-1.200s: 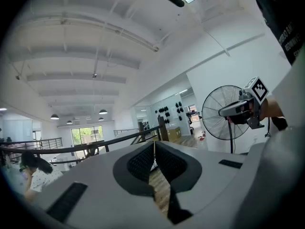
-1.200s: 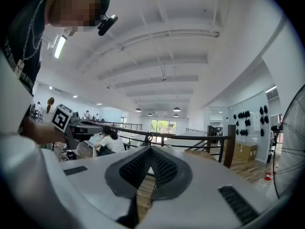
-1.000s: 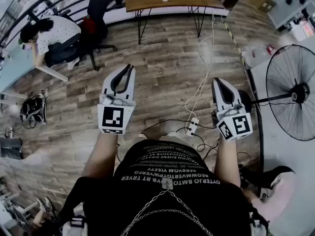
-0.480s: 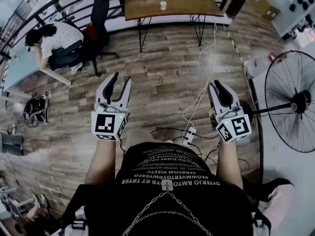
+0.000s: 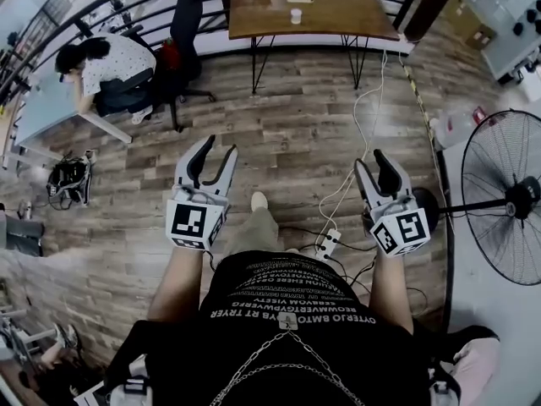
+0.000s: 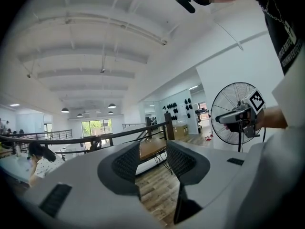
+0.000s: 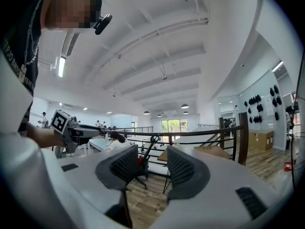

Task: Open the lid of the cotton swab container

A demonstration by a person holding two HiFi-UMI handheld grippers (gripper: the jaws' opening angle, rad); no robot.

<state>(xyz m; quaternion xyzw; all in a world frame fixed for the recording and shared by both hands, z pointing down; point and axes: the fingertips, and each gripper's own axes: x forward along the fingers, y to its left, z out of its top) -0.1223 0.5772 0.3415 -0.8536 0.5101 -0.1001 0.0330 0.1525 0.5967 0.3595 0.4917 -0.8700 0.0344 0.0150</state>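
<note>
Wood-plank floor (image 5: pixel 296 125) lies beneath the white left hand-held gripper (image 5: pixel 220 145) and white right hand-held gripper (image 5: pixel 370 157). Both pairs of jaws have just been opening and stand apart, empty. Far ahead, a small white pot (image 5: pixel 296 15), too small to tell whether it is the cotton swab container, stands on the brown wooden worktop (image 5: pixel 338 11).

Fan (image 5: pixel 505 194) cut by the right edge; table (image 5: pixel 338 11) items (image 5: pixel 296 15) too small
</note>
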